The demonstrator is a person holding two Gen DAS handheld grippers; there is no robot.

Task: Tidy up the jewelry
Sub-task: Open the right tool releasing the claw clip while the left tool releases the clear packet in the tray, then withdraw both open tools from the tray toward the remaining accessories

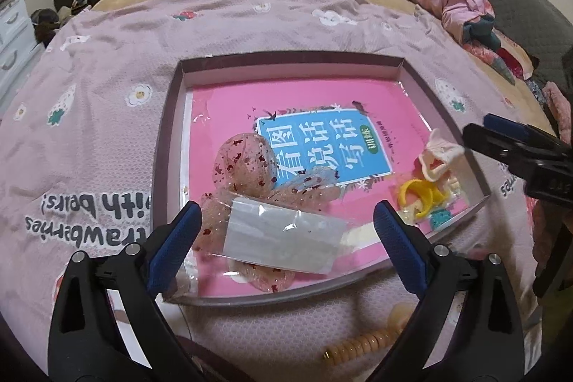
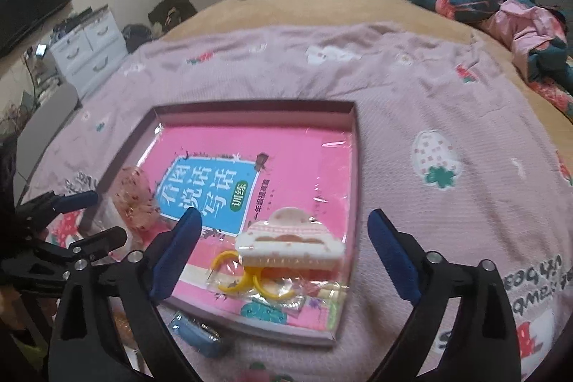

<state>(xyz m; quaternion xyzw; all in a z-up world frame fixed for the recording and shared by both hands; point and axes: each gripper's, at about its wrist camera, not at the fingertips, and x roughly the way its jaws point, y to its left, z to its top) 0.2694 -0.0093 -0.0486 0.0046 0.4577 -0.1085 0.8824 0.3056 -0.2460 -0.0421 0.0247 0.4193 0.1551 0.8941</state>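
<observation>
A: Tray (image 1: 168, 145) sits flat on the pink bedspread (image 1: 107, 95), shallow-walled, with a pink book (image 1: 315, 99) lining its floor. Judgement: it serves as the collecting place, so loose pieces do not sink into the soft cover

B: Contents?

A: Two groups, well apart. Near the left wall, a speckled translucent bow (image 1: 247, 163) with a clear packet (image 1: 283, 242) lying across it. At the right corner, a white hair claw (image 2: 290, 242) resting on a wrapped pair of yellow hoops (image 2: 243, 278). Like seems to go with like, though that is my reading only

B: Anything still outside?

A: Yes. A beige coil hair tie (image 1: 361, 344) on the cover just below the near wall, and a small blue item (image 2: 195, 333), blurred, just outside the near-left corner. So sorting looks unfinished

B: Tongs?

A: Left gripper (image 1: 286, 224) stands wide; the packet lies between its fingers, pads clear of it on both sides. Right gripper (image 2: 286, 238) also wide, the claw between its fingers, neither pad pressing. Both hold nothing. I judge the claw set down and released, lying where it should
</observation>
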